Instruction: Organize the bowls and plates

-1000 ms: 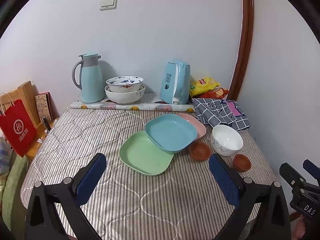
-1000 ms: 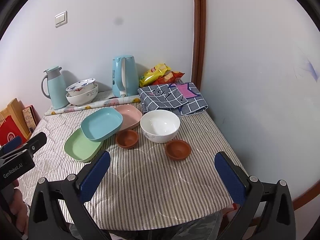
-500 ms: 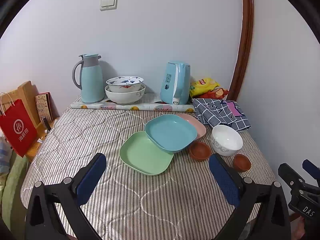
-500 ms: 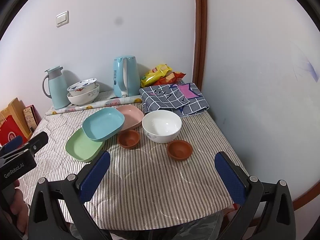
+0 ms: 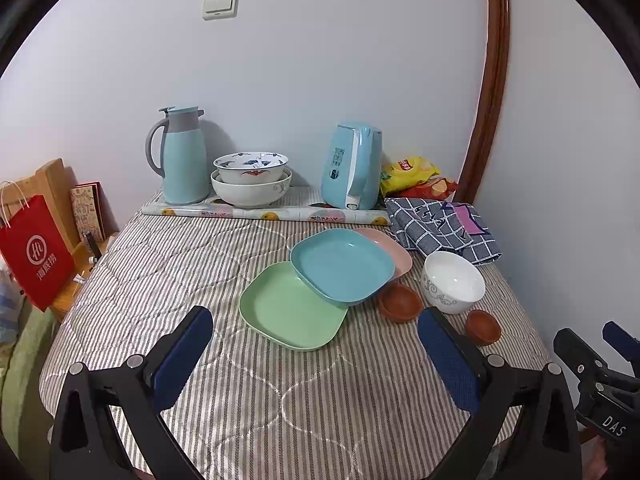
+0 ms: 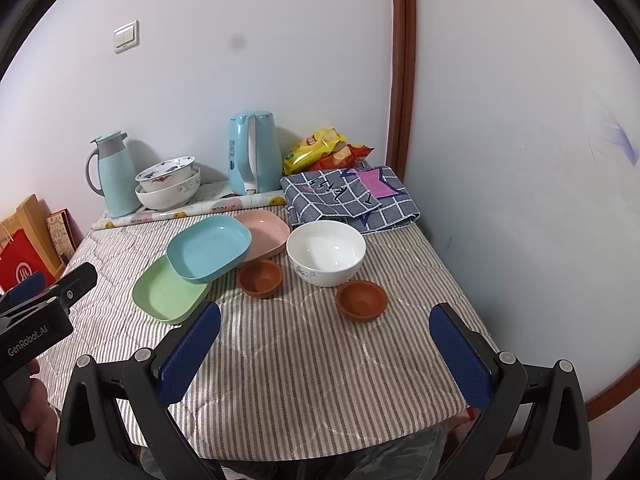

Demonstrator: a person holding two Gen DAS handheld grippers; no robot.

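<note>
A blue plate (image 5: 342,265) overlaps a green plate (image 5: 290,308) and a pink plate (image 5: 394,248) on the striped table. A white bowl (image 5: 454,282) and two small brown bowls (image 5: 400,303) (image 5: 483,326) stand to their right. The same show in the right wrist view: blue plate (image 6: 208,248), green plate (image 6: 168,290), pink plate (image 6: 266,232), white bowl (image 6: 326,252), brown bowls (image 6: 260,278) (image 6: 362,300). My left gripper (image 5: 316,338) is open and empty, short of the green plate. My right gripper (image 6: 326,336) is open and empty, short of the brown bowls.
Along the back wall stand a thermos jug (image 5: 182,156), two stacked patterned bowls (image 5: 251,178), a blue kettle (image 5: 354,172), snack bags (image 5: 414,176) and a folded checked cloth (image 5: 444,226). A red paper bag (image 5: 34,252) stands left of the table. A wall closes the right side.
Both grippers have barely shifted; the right view has crept slightly nearer to the table. Nothing on the table has moved.
</note>
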